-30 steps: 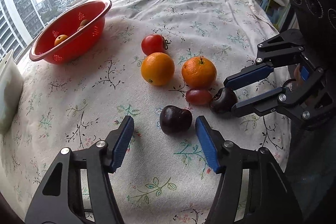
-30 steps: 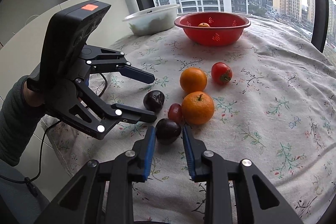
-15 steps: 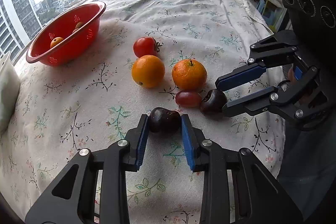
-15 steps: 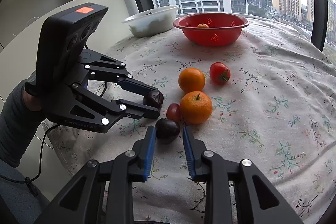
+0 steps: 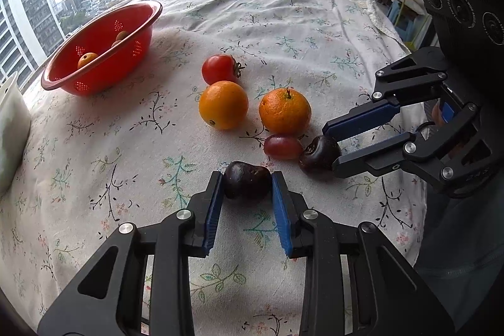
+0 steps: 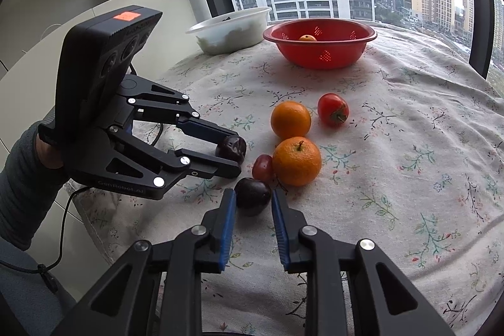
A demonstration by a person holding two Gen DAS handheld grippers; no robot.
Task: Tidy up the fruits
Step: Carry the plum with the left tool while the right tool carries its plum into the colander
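Observation:
On the floral tablecloth lie two oranges (image 5: 223,104) (image 5: 285,111), a red tomato (image 5: 219,69), a red grape (image 5: 282,146) and two dark plums. My left gripper (image 5: 247,180) is shut on one dark plum (image 5: 246,184), which rests on the cloth. My right gripper (image 6: 253,198) is shut on the other dark plum (image 6: 253,196), also seen in the left wrist view (image 5: 318,154). A red colander (image 5: 100,48) holding small orange fruits stands at the far left; in the right wrist view it (image 6: 319,41) is at the back.
A white bowl (image 6: 231,29) stands beside the colander at the table's far edge. The table edge (image 5: 406,147) drops off behind the right gripper. Windows lie beyond the table.
My left gripper moved forward and closed its fingers on the near dark plum. My right gripper stayed around the other plum and narrowed slightly.

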